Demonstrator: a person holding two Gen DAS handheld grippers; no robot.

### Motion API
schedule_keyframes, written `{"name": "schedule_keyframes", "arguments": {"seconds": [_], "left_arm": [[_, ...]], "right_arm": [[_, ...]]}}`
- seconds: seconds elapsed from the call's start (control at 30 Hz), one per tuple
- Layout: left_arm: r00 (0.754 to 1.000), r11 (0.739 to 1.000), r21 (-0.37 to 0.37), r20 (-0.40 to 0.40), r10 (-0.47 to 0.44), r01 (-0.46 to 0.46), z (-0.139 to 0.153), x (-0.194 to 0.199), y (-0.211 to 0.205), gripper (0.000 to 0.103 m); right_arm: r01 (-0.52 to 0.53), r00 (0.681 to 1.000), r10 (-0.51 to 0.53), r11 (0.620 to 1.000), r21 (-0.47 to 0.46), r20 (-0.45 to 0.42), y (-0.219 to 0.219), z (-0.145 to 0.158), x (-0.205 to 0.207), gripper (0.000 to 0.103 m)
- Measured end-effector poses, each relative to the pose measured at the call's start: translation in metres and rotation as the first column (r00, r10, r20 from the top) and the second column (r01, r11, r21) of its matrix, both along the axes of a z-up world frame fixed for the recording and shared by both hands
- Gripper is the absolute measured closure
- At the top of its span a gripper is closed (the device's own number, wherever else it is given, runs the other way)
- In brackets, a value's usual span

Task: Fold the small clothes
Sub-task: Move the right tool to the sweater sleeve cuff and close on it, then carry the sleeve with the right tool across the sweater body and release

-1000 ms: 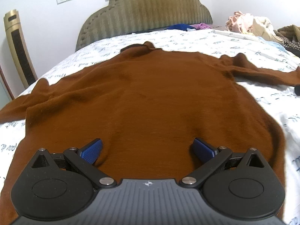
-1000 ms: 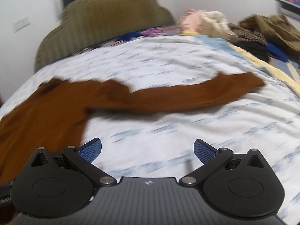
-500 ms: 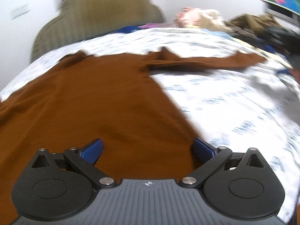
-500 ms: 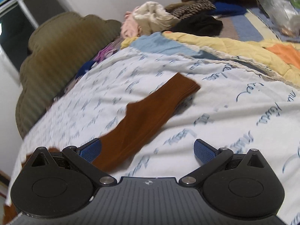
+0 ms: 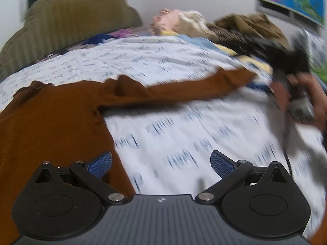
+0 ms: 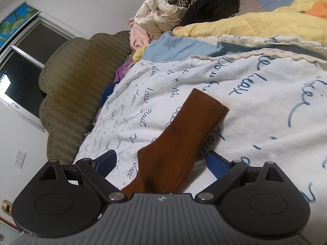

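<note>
A brown long-sleeved sweater (image 5: 51, 126) lies flat on the white printed bedsheet (image 5: 184, 138), its right sleeve (image 5: 194, 89) stretched out to the right. My left gripper (image 5: 161, 162) is open and empty over the sweater's right side edge. My right gripper (image 6: 161, 161) is open, with the brown sleeve (image 6: 184, 138) lying between its fingers; the cuff (image 6: 208, 104) points away. In the blurred left wrist view the right gripper (image 5: 290, 65) and the hand holding it show at the sleeve's end.
A padded olive headboard (image 6: 81, 77) stands at the bed's head. A pile of clothes (image 6: 184, 10) and a yellow and blue quilt (image 6: 245, 30) lie beyond the sleeve. A window (image 6: 24, 61) is in the wall.
My left gripper has swung right, from over the sweater's body to its right edge. My right gripper has moved out along the sleeve, which now lies between its fingers.
</note>
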State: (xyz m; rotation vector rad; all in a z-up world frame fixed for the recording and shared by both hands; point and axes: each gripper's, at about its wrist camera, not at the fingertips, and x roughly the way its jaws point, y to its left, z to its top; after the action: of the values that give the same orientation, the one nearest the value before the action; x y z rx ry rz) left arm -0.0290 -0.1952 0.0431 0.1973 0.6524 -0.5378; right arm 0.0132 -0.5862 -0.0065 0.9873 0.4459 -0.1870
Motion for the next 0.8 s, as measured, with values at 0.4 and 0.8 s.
{"name": "schedule_keyframes", "arguments": {"seconds": [0.4, 0.8], "left_arm": [[0.943, 0.936, -0.156, -0.164, 0.290, -0.315, -0.011, 0.110, -0.019, 0.000], [0.887, 0.901, -0.124, -0.273, 0.372, -0.416, -0.025, 0.147, -0.036, 0.003]], "right_arm": [[-0.041, 0.998, 0.044, 0.997, 0.071, -0.036, -0.008, -0.025, 0.014, 0.091], [-0.065, 0.998, 0.065, 0.998, 0.016, 0.007, -0.005, -0.014, 0.009, 0.092]]}}
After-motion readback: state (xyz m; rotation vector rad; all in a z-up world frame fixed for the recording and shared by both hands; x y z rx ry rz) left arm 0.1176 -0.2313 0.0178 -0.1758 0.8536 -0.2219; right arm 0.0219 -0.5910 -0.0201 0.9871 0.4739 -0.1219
